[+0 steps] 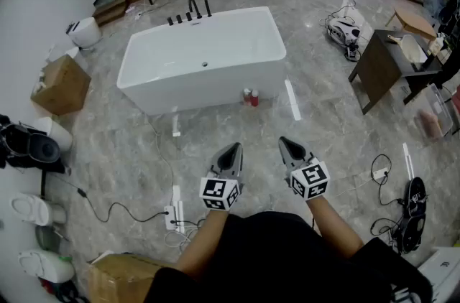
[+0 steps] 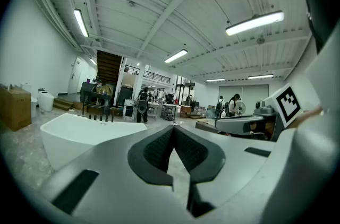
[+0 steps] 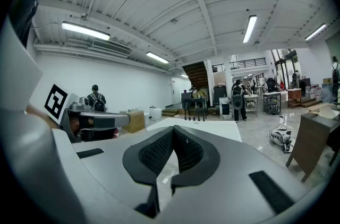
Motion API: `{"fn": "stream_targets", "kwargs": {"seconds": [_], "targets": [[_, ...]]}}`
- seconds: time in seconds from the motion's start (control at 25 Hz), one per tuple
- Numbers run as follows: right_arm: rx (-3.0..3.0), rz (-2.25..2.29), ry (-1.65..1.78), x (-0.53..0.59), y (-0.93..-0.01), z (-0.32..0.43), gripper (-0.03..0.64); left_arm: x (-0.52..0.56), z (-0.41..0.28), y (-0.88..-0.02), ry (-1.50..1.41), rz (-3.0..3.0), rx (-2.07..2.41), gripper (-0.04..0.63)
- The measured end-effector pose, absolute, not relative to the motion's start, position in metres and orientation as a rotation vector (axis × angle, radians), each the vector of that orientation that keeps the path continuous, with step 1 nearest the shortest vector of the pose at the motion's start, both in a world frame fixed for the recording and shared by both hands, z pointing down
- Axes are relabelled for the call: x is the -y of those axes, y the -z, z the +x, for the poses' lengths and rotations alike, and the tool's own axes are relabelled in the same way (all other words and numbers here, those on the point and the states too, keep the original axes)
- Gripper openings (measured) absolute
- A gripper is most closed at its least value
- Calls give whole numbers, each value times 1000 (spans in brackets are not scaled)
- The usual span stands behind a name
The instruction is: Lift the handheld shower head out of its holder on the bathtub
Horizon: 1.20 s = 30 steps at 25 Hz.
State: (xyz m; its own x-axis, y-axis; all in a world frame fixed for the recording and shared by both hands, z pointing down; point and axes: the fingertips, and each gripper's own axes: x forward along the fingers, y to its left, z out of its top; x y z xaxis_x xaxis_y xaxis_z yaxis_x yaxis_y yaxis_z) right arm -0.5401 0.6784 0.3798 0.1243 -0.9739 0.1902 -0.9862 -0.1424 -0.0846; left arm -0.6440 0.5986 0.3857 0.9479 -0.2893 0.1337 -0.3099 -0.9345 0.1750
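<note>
A white freestanding bathtub (image 1: 144,82) stands on the marble floor ahead of me. Black tap fittings (image 1: 190,13) stand in a row on its far rim; which of them is the handheld shower head I cannot tell at this distance. My left gripper (image 1: 233,148) and right gripper (image 1: 286,142) are held side by side well short of the tub, both shut with nothing between the jaws. The tub (image 2: 79,135) lies to the left in the left gripper view, with the black fittings (image 2: 100,117) small at its far end. The right gripper view has the tub (image 3: 212,129) straight ahead with the fittings (image 3: 194,118) on it.
Two small red bottles (image 1: 250,98) stand on the floor by the tub's near side. A cardboard box (image 1: 61,85) sits left, a brown desk (image 1: 384,64) right. Cables and a power strip (image 1: 172,217) lie on the floor. People stand in the workshop behind the tub.
</note>
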Motion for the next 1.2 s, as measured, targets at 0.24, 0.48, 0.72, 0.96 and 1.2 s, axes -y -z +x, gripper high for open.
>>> {"fn": "stream_targets", "kwargs": {"seconds": [0.24, 0.48, 0.72, 0.96, 1.2], "targets": [[2002, 2360, -291, -681, -372, -530, -3, -582, -641, -375, -117, 2885, 468, 2], [1984, 2381, -261, -683, -368, -520, -3, -577, -639, -365, -90, 2907, 482, 3], [1962, 2422, -278, -689, -366, -507, -2, -581, -640, -369, -96, 2902, 473, 3], [1870, 2517, -313, -706, -372, -480, 175, -567, -652, -389, -172, 2826, 493, 216], [1879, 2466, -384, -719, -386, -477, 221, -561, -667, -387, -132, 2819, 554, 258]]}}
